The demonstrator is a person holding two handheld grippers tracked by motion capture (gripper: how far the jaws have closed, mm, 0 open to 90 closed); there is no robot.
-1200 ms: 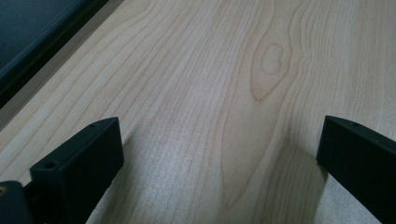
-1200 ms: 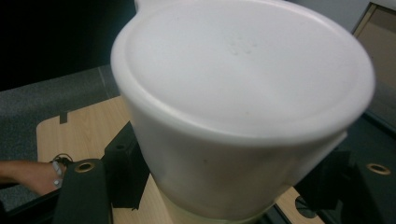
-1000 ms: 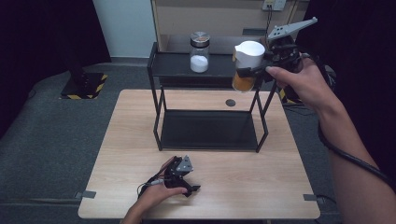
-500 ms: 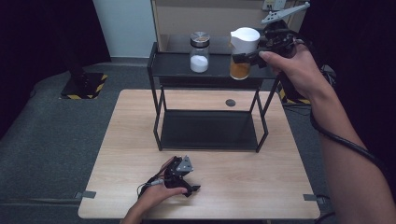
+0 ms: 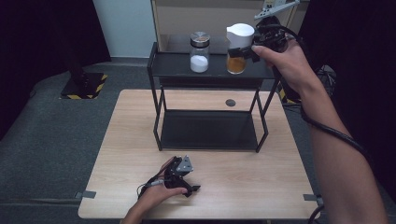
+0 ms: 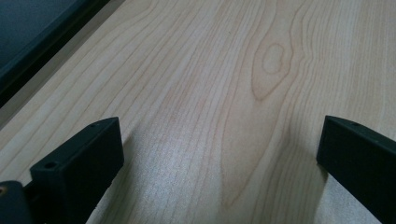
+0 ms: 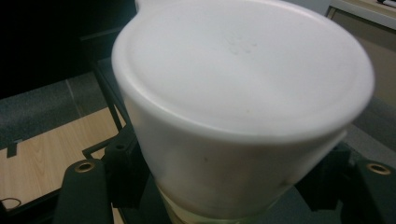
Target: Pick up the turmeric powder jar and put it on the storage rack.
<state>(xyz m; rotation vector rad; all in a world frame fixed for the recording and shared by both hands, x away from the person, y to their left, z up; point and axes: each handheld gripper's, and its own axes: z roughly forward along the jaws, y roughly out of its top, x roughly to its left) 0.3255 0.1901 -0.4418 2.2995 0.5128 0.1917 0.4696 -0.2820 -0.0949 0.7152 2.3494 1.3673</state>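
Glass jar (image 5: 237, 52): rigid, smooth, breakable — likely slippery
Hold: right tongs (image 5: 243, 51) clamped below white lid (image 7: 243, 60)
Left tongs (image 5: 184, 179): open, empty, on bench (image 5: 140, 140)

Right gripper (image 5: 243, 50) reaches far forward, fingers clamped (arm outstretched); left gripper (image 5: 180, 179) rests low, fingers spread wide.

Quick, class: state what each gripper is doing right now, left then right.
Left gripper: open, holding nothing, resting on the table.
Right gripper: closed on the white-lidded jar, at the rack's top shelf.
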